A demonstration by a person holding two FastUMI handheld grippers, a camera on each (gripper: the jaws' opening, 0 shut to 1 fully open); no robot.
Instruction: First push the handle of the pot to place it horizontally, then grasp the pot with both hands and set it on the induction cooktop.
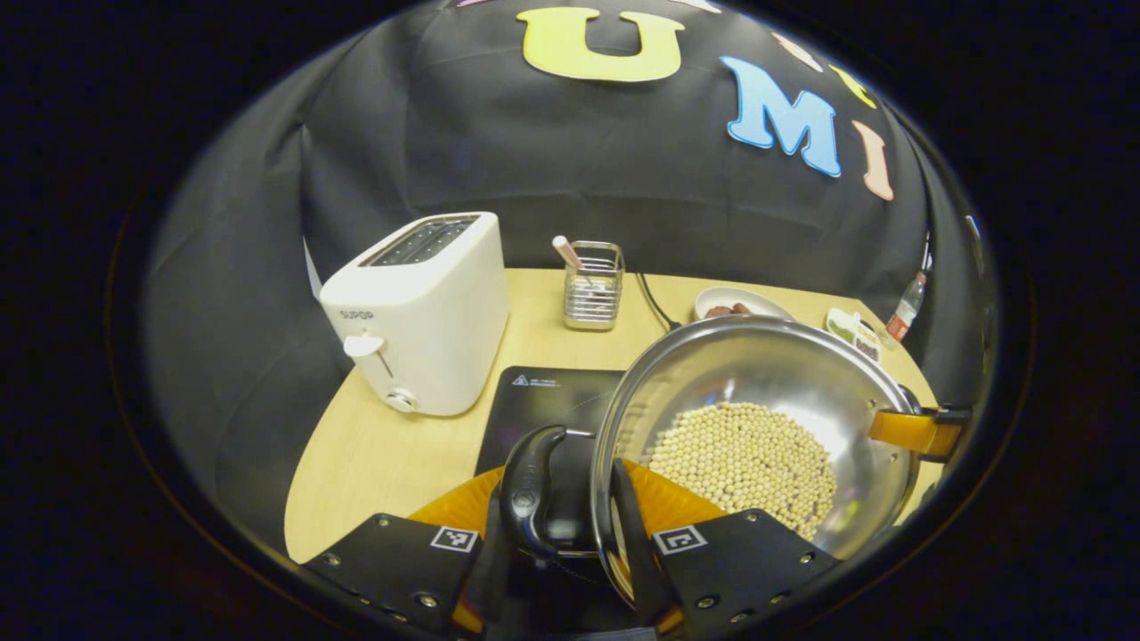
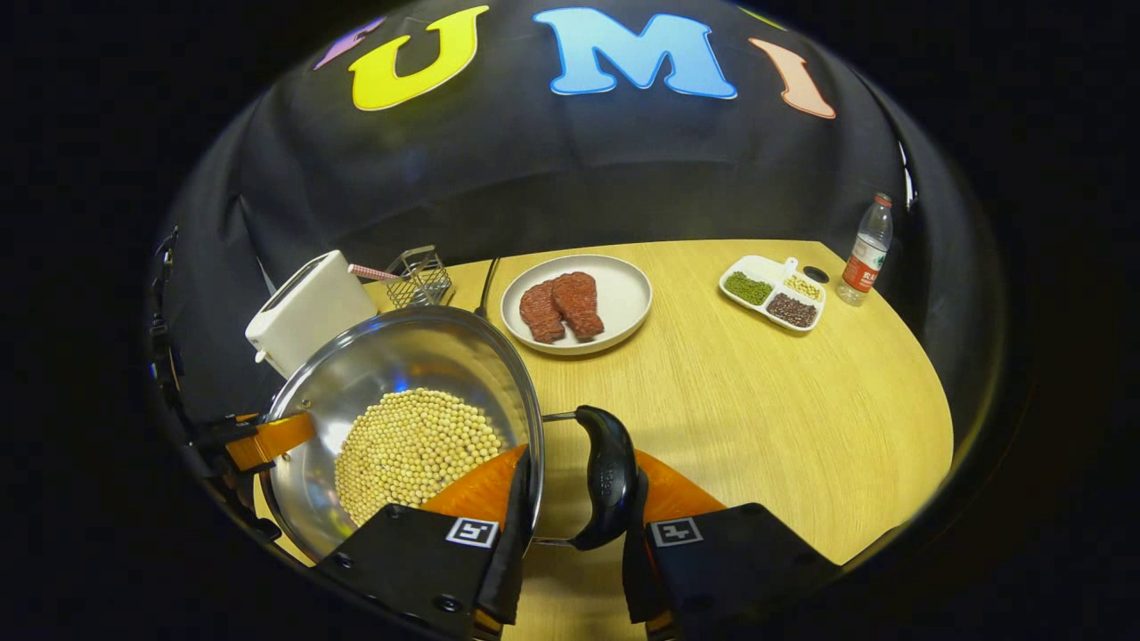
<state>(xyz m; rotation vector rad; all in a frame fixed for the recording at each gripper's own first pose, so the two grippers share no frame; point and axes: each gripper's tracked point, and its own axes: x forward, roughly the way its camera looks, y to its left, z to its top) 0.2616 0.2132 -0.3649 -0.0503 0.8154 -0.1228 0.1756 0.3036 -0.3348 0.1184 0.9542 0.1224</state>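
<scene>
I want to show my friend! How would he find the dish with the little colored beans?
Look at the round wooden table, near its far right edge beside the water bottle. The white divided dish sits there. Unlike the round plate holding meat, it has separate compartments.

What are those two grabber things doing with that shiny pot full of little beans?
A person is holding the pot from both sides. The left gripper clamps one black side handle, and the right gripper clamps the other handle. The pot sits above the edge of the black induction cooktop, beside the toaster. Whether it is set down yet is hard to tell.
</scene>
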